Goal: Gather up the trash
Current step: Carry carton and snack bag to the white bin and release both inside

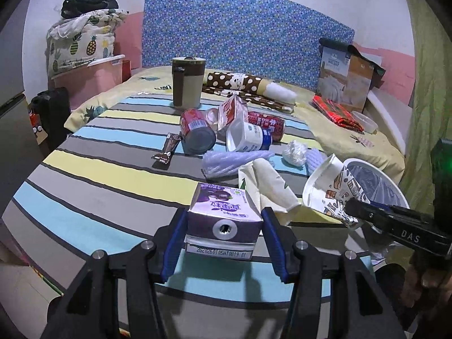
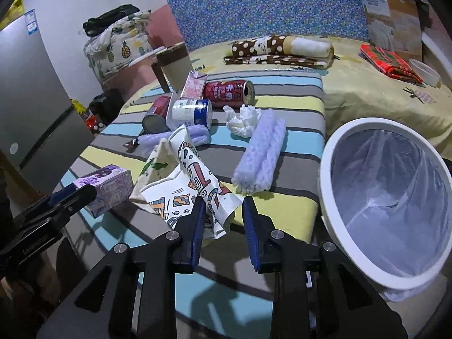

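A purple milk carton (image 1: 223,217) sits between the blue pads of my left gripper (image 1: 224,217), which is shut on it just above the striped bed cover. My right gripper (image 2: 223,206) is shut on a crushed patterned paper cup (image 2: 203,180), held up beside a flattened cream carton (image 2: 158,163). From the left wrist view, the right gripper (image 1: 349,207) pinches the cup (image 1: 327,186) in front of the white trash bin (image 1: 367,161). The bin (image 2: 325,169), lined with a clear bag, stands right of the cup. More trash lies farther back: red cans (image 1: 195,130), a yogurt tub (image 1: 248,138), a tissue (image 2: 243,121), lavender foam rolls (image 2: 260,152).
A brown and beige jug (image 1: 188,82), a polka-dot blanket (image 2: 279,49), a red plaid cloth (image 2: 389,62) and a cardboard box (image 1: 344,79) sit at the back of the bed. A grey fridge (image 2: 31,107) stands left. A snack wrapper (image 1: 166,152) lies by the cans.
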Motion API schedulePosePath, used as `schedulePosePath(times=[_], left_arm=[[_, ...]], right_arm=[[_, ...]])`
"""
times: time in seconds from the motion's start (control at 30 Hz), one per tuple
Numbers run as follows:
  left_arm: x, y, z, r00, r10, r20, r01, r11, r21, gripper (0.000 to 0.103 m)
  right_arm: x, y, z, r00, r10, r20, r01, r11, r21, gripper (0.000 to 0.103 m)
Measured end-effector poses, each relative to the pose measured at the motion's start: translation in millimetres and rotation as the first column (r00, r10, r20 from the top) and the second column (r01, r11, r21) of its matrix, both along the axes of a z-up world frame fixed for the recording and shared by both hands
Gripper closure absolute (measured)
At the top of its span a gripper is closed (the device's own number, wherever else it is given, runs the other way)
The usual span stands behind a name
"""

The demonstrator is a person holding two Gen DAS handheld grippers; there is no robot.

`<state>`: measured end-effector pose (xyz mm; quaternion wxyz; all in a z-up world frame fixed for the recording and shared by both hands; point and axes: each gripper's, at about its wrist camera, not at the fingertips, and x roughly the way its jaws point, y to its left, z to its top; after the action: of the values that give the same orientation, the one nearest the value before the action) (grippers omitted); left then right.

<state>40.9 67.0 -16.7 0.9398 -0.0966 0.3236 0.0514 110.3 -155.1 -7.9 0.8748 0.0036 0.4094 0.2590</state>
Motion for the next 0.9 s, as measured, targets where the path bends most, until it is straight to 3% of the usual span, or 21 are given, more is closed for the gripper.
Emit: schedulePosePath(times=[0.43, 0.7, 0.9], left_arm=[[-3, -18, 26, 0.997, -0.048, 0.063, 0.047, 0.999, 0.01, 0.048], [20, -61, 33, 0.98, -0.182, 0.08, 0.181, 0.983, 0.019, 0.048], [44, -103, 32, 0.952, -0.298, 0.075, 0.298, 0.955, 0.011, 0.048]], right_arm=[[-6, -34, 8, 0.994, -0.105, 0.043, 0.103, 0.994, 0.042, 0.074], [-4, -74, 6, 0.973, -0.224, 0.046, 0.223, 0.974, 0.035, 0.074], [-1, -111, 0, 0.936, -0.348, 0.057, 0.349, 0.937, -0.019, 0.074]])
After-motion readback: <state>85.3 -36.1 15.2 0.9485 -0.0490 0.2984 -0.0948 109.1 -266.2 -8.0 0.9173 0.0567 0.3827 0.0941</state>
